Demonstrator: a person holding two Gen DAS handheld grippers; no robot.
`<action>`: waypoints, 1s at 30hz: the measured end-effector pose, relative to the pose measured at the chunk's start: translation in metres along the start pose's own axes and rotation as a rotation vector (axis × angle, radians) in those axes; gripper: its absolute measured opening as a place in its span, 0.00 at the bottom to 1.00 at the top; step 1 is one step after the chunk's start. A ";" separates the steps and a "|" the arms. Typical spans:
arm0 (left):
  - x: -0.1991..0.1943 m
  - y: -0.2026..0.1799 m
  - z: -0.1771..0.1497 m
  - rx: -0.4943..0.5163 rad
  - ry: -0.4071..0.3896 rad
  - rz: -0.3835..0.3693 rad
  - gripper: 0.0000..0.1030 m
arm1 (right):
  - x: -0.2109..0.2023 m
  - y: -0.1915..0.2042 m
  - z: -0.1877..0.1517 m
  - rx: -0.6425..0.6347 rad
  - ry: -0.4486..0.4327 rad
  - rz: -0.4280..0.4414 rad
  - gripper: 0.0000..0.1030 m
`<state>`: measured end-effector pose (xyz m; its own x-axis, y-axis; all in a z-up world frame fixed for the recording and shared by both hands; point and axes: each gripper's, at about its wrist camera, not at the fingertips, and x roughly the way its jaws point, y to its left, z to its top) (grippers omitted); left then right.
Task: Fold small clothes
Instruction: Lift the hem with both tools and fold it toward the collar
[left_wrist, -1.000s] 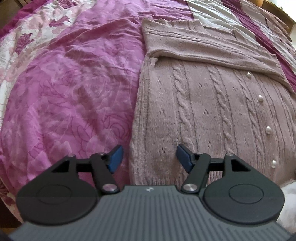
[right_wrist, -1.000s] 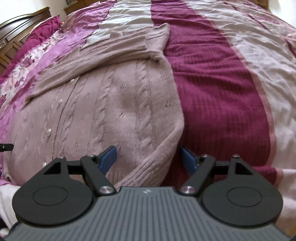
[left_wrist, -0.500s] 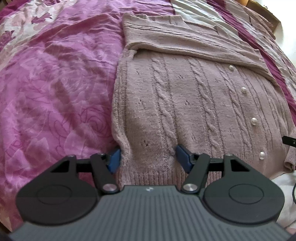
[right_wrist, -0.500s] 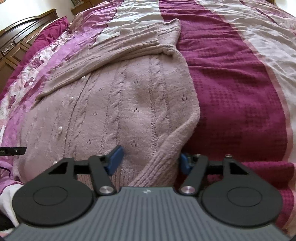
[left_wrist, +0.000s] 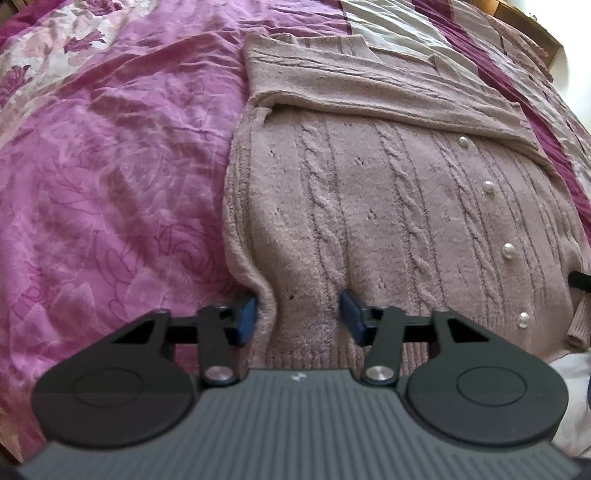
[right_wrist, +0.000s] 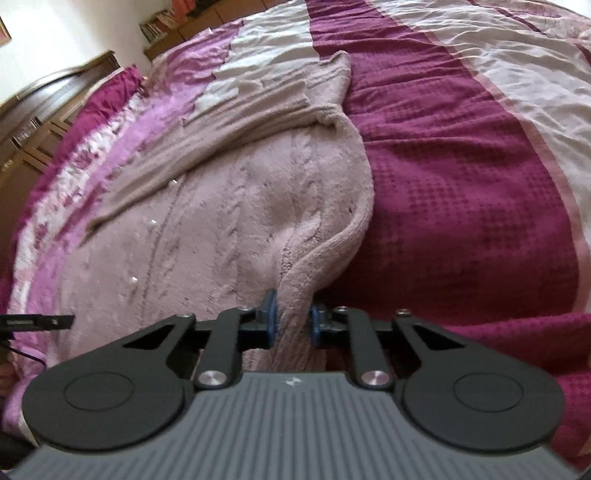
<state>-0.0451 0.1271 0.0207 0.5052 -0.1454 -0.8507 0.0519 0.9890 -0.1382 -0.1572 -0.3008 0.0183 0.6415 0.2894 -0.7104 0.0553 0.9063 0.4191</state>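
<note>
On bed (left_wrist: 110, 184), one cardigan (left_wrist: 388, 221), four buttons (left_wrist: 509, 251)

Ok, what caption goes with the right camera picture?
Right gripper, jaws just closing, pinches the pink cable-knit cardigan's hem corner on the magenta bedspread.

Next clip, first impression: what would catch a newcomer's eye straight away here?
A dusty-pink cable-knit cardigan with pearl buttons lies spread on a magenta and cream bedspread, its sleeves folded across the chest. At the near hem, the right gripper has been closing and pinches a bunched ridge of knit, while the left gripper, also closing, straddles the other hem corner, cloth between its blue pads.
</note>
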 end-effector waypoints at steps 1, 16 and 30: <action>0.000 0.001 0.001 -0.007 -0.002 -0.002 0.37 | -0.001 -0.001 0.001 0.003 -0.010 0.017 0.16; -0.027 0.007 0.021 -0.203 -0.146 -0.107 0.15 | -0.012 -0.014 0.011 0.104 -0.204 0.188 0.14; -0.045 0.009 0.039 -0.277 -0.255 -0.132 0.15 | -0.023 -0.016 0.027 0.155 -0.321 0.223 0.12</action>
<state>-0.0341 0.1433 0.0778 0.7089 -0.2255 -0.6683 -0.0859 0.9128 -0.3992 -0.1521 -0.3308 0.0435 0.8553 0.3402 -0.3908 -0.0130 0.7681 0.6402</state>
